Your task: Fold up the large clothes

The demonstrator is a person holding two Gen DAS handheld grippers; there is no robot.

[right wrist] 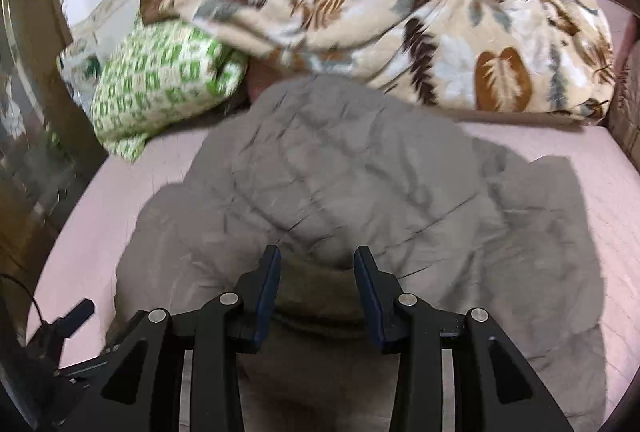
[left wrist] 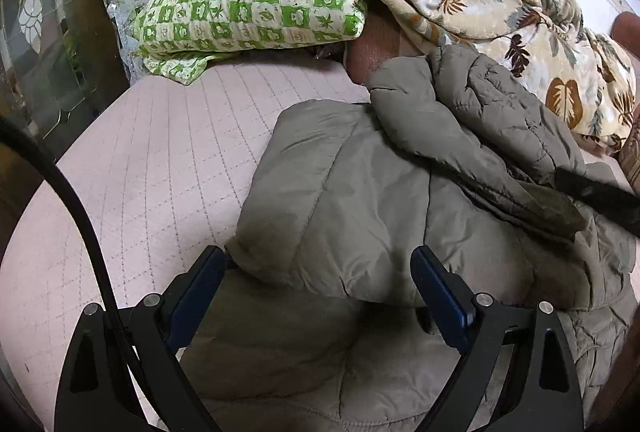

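A grey quilted puffer jacket (left wrist: 360,200) lies on the pink quilted bed (left wrist: 160,168). One sleeve (left wrist: 492,136) is folded across its body. My left gripper (left wrist: 320,264) is open wide over the jacket's near folded edge, and the padding bulges between its fingers without being pinched. In the right wrist view the jacket (right wrist: 344,168) fills the middle, blurred. My right gripper (right wrist: 318,260) is shut on the dark olive ribbed cuff (right wrist: 316,296), which spans the gap between both pads. From the left wrist view one black finger of the right gripper shows beside that cuff (left wrist: 560,212).
A green-and-white checked pillow (left wrist: 248,4) and a cream leaf-print blanket (left wrist: 500,4) are heaped along the white wall at the back. A wooden cabinet with glass doors (left wrist: 48,44) stands left of the bed. A black cable (left wrist: 80,216) crosses the left wrist view.
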